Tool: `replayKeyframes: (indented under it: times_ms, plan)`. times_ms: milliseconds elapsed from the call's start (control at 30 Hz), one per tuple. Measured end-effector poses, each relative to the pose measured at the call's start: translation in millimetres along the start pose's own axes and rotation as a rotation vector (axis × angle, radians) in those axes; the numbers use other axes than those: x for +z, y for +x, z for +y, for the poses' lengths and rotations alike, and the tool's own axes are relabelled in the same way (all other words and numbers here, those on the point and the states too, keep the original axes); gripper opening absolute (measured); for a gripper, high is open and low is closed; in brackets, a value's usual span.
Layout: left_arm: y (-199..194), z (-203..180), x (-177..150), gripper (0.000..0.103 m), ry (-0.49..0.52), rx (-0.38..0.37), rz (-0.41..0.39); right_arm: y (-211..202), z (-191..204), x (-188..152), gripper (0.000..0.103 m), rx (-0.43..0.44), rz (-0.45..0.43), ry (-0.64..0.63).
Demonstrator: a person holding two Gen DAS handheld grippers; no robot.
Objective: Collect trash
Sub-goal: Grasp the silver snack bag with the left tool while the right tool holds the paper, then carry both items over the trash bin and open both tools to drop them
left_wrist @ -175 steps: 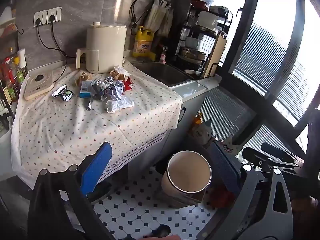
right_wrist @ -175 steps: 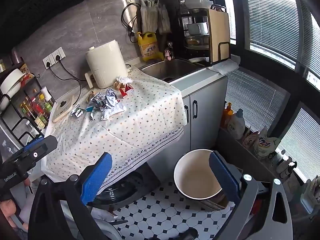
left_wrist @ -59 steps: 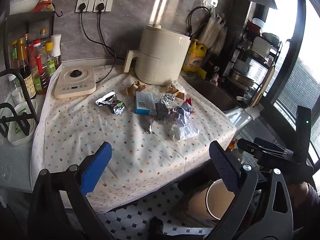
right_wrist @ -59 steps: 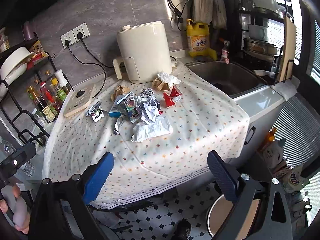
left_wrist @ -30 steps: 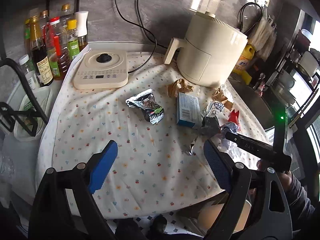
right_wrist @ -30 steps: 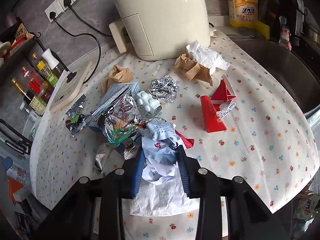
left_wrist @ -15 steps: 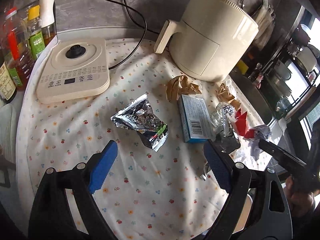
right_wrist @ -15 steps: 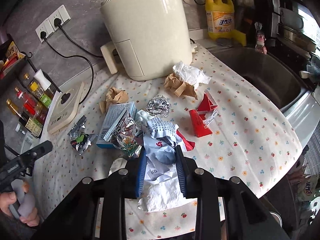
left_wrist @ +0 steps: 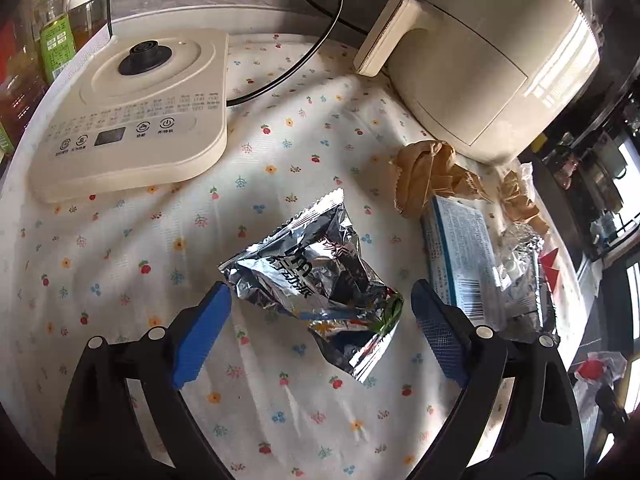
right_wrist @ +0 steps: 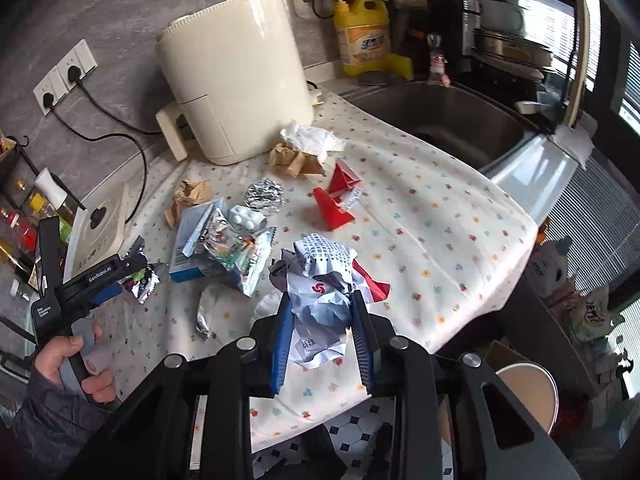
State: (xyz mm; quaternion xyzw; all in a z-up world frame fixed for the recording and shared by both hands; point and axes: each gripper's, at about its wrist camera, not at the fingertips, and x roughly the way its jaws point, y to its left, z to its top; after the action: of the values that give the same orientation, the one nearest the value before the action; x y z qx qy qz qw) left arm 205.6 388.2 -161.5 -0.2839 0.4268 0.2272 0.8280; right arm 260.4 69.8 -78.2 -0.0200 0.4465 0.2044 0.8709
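Observation:
My left gripper [left_wrist: 320,312] is open, its blue pads either side of a crumpled silver foil snack bag [left_wrist: 316,276] lying on the flowered tablecloth [left_wrist: 120,248]. My right gripper [right_wrist: 322,320] is shut on a wad of crumpled white and blue paper [right_wrist: 322,280] and holds it above the cloth's front edge. The left gripper [right_wrist: 104,280] also shows in the right wrist view at the silver bag [right_wrist: 140,284]. More trash lies mid-table: a blue box [right_wrist: 192,240], a foil ball [right_wrist: 265,196], brown paper [right_wrist: 294,160], red wrappers [right_wrist: 332,204].
A cream air fryer [right_wrist: 236,80] stands at the back, a flat cream cooker [left_wrist: 132,116] and bottles [left_wrist: 56,32] at the left. The sink [right_wrist: 440,120] is to the right. A round bin [right_wrist: 528,392] stands on the tiled floor below the table's edge.
My left gripper has moved down and forward, and its open pads now flank the silver bag. My right gripper has lifted the paper wad up and back toward the table's front edge.

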Motion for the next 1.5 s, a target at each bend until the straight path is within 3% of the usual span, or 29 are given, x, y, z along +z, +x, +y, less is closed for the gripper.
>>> replayKeyframes:
  times_ms: [167, 233, 267, 300, 333, 567, 767, 1133, 1333, 1500]
  plan:
    - [9, -11, 1, 0.088, 0.011, 0.078, -0.024, -7, -15, -15, 0.028, -0.059, 0.016, 0.026]
    - [8, -12, 1, 0.07, -0.003, 0.116, -0.037, -10, -19, -18, 0.028, -0.068, 0.012, 0.031]
    - [7, -13, 1, 0.05, -0.007, 0.127, -0.038, -12, -23, -19, 0.028, -0.068, 0.009, 0.037]
    - [7, -13, 2, 0.04, -0.012, 0.127, -0.032, -14, -26, -20, 0.028, -0.064, 0.004, 0.045]
    - [5, -11, 3, 0.038, -0.025, 0.114, -0.029, -15, -29, -20, 0.028, -0.06, 0.001, 0.05]
    - [-44, -6, -5, 0.036, -0.146, 0.108, -0.156, -25, -58, -17, 0.029, 0.006, -0.036, 0.043]
    - [-79, -57, -41, 0.036, -0.112, 0.086, -0.221, -39, -122, -29, 0.029, 0.039, -0.038, 0.054]
    - [-98, -192, -124, 0.036, 0.089, -0.008, -0.179, -41, -242, -67, 0.03, 0.061, 0.033, 0.158]
    - [-83, -249, -180, 0.037, 0.15, -0.085, -0.1, -31, -297, -98, 0.031, 0.021, 0.129, 0.2]
    - [-64, -291, -229, 0.038, 0.232, -0.18, 0.01, -17, -324, -119, 0.035, 0.01, 0.214, 0.205]
